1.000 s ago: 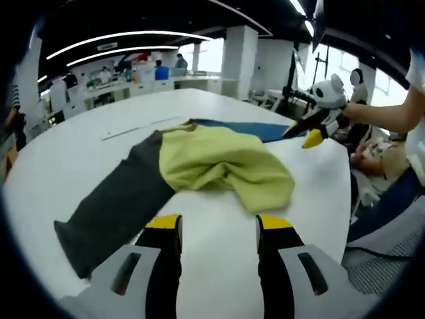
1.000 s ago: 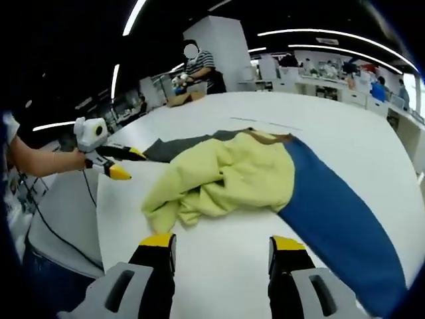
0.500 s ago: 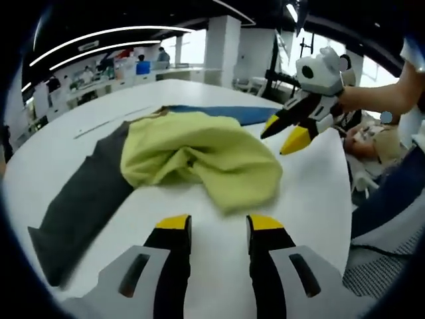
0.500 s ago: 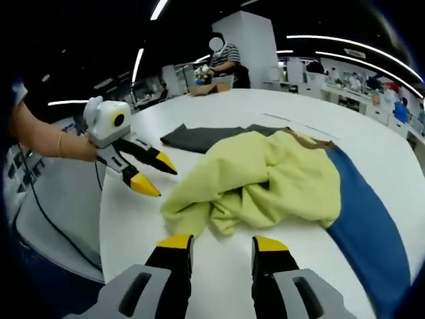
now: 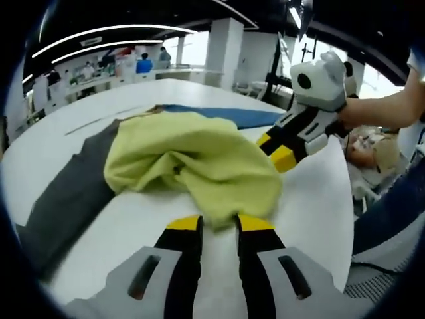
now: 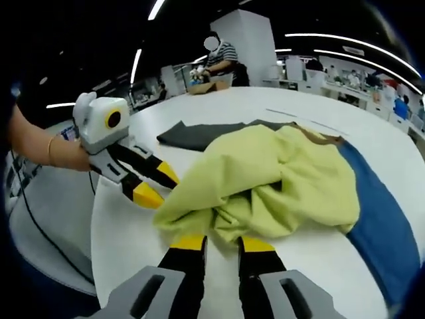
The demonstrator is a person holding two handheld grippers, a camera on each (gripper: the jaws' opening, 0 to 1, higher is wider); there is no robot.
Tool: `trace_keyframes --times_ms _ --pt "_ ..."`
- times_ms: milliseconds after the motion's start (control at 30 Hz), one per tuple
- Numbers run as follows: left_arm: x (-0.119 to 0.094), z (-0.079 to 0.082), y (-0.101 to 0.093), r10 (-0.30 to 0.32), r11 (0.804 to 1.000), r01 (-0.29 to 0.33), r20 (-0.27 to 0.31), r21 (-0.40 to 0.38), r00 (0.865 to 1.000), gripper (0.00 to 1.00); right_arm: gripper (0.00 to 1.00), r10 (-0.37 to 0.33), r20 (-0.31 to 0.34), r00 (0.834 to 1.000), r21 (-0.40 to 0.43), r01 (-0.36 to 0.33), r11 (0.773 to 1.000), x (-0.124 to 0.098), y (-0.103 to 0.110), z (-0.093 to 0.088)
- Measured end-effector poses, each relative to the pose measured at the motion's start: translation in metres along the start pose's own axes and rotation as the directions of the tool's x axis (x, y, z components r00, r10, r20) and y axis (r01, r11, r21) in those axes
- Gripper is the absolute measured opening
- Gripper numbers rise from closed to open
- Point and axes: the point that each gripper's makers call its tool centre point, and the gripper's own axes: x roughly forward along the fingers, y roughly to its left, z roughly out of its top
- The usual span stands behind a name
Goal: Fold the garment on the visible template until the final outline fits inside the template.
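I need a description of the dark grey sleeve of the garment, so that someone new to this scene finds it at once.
Start at the round white table and find the crumpled yellow-green body of the garment in its middle. Two flat sleeves stick out from under it on opposite sides. The dark grey sleeve is the one lying spread towards the left claw's side; the other is blue.

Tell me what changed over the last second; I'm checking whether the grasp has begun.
Both grippers closed in on the yellow body of the garment, and their gaps narrowed. The left gripper now has the near hem between its fingers; the right gripper is at the bunched edge. The grey sleeve and blue sleeve stayed spread on the table.
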Motion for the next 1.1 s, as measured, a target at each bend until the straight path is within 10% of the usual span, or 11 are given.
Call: trace_keyframes --times_ms 400,1100 --pt "-0.005 0.025 0.002 0.014 0.994 -0.006 0.082 -0.106 0.997 0.0 0.0 -0.023 0.024 0.999 0.041 0.022 0.999 -0.005 -0.006 0.007" --pt "-0.075 0.066 0.022 0.156 0.971 -0.121 0.163 -0.207 0.974 0.0 0.0 -0.073 0.043 0.996 0.123 0.067 0.99 -0.073 -0.014 0.022"
